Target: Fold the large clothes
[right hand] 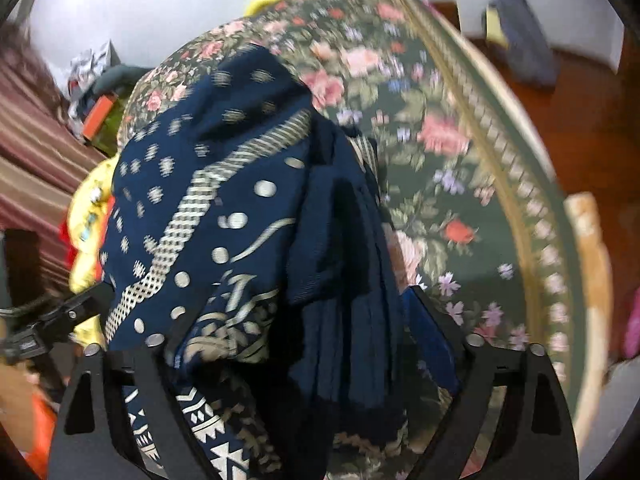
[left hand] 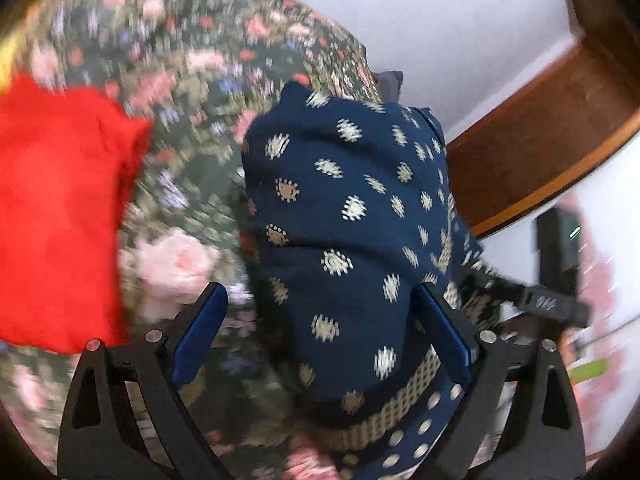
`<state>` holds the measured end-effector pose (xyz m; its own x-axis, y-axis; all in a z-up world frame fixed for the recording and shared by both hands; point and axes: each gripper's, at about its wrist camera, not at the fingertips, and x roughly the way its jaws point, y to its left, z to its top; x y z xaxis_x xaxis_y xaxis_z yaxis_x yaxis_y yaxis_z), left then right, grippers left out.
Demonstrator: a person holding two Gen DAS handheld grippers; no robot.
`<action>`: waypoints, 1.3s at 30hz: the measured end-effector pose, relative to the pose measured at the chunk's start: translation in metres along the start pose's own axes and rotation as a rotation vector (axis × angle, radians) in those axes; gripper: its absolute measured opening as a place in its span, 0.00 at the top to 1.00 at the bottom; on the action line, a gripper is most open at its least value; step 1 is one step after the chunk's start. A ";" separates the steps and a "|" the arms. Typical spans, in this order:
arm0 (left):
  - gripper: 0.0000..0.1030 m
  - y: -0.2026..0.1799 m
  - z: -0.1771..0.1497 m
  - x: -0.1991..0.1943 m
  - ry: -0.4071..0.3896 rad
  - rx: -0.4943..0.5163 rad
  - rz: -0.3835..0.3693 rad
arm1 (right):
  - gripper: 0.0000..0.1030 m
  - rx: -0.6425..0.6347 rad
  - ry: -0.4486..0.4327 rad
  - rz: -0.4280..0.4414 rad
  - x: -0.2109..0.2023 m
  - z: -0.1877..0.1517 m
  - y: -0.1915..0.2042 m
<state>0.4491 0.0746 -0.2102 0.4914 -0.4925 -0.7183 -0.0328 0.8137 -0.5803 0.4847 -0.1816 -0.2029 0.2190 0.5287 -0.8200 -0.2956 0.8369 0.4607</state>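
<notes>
A navy blue printed garment (left hand: 352,216) hangs bunched above a bed covered by a floral bedspread (left hand: 192,80); both views are blurred. The navy garment serves as the landmark here.

In the left wrist view, the left gripper (left hand: 320,344) has its blue-padded fingers (left hand: 200,332) spread wide on either side of the garment's lower folds. The cloth passes between them, but the jaws do not look closed on it, so a firm hold is doubtful. To the left of the garment lies a red cloth (left hand: 60,208) on the bedspread, apart from it. Behind and to the right of the garment runs a wooden bed frame (left hand: 560,136) against a white wall.

In the right wrist view, the right gripper (right hand: 288,332) is draped by the garment, which hides most of its fingers; I cannot tell how far it is open. The lifting probably serves to shake the cloth out before laying it flat for folding.

The garment is dark blue with cream dotted medallions, a cream checked band (right hand: 176,232), round cream dots and a geometric border. A plain dark panel hangs in vertical pleats. Behind it to the left sits a yellow cloth (right hand: 88,216).
</notes>
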 end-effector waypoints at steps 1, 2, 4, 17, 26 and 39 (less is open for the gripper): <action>0.07 0.005 0.003 0.007 0.019 -0.039 -0.037 | 0.08 0.007 0.013 0.026 0.003 0.002 -0.004; 0.06 0.009 0.004 0.011 0.030 -0.060 -0.052 | 0.08 0.009 0.023 0.045 0.007 0.002 -0.006; 0.05 0.015 0.008 0.022 0.052 -0.096 -0.080 | 0.08 0.010 0.035 0.064 0.011 0.003 -0.006; 0.35 -0.004 0.013 0.032 0.073 -0.009 -0.095 | 0.51 0.087 0.019 0.154 -0.002 -0.003 0.006; 0.50 -0.004 0.012 -0.042 -0.042 0.042 -0.095 | 0.68 -0.011 -0.049 0.128 -0.032 -0.012 0.073; 0.50 0.038 0.044 -0.196 -0.215 0.109 -0.025 | 0.68 -0.178 -0.149 0.196 -0.031 0.012 0.210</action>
<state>0.3894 0.2158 -0.0749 0.6654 -0.4452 -0.5993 0.0701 0.8365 -0.5435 0.4267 -0.0211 -0.0765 0.2717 0.7036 -0.6566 -0.5010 0.6859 0.5277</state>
